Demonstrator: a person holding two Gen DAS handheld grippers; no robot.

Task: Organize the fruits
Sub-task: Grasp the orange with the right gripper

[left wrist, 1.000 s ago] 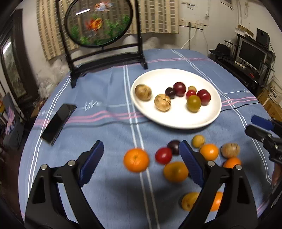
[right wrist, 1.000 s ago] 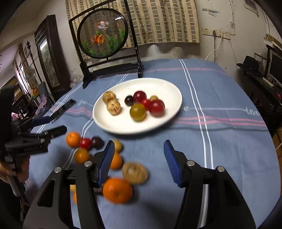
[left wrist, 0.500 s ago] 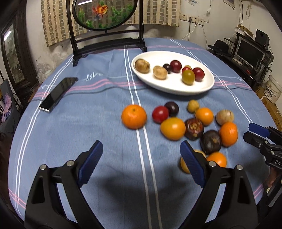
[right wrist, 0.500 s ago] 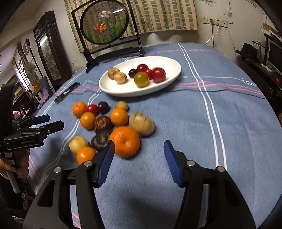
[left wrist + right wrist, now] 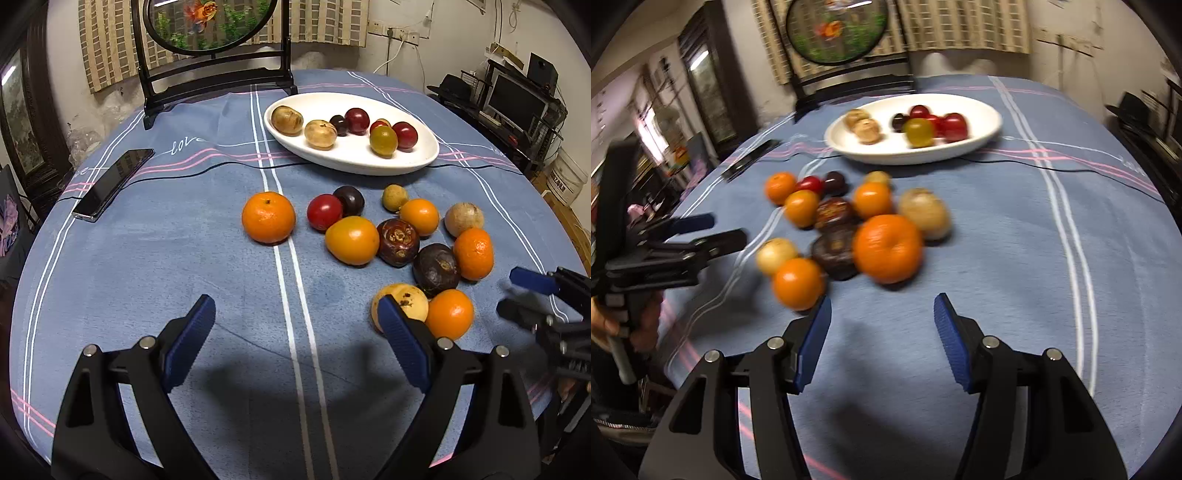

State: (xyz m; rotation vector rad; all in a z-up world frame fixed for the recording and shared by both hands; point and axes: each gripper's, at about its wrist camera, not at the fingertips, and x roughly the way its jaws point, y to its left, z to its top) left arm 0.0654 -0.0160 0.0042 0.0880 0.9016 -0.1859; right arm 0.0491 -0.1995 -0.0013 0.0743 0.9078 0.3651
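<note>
- Change: both grippers have drawn back and sunk toward the near table edge; the loose fruit cluster now lies ahead of the jaws, not between them.
- Left gripper: fingers spread wide, empty.
- Right gripper: fingers apart, empty.
- Task reading: nothing picked; several fruits sit in the white plate, the rest lie loose on the blue tablecloth.
- Obscured: right view blurred; yellow fruit partly behind the left finger.

Warm, dimmish indoor light falls from overhead, so my grippers throw soft dark shadows onto the tablecloth just ahead of them. My left view is sharp; my right view is smeared with motion blur, especially the fruit. Both bend strongly and darken to black at the corners.
</note>
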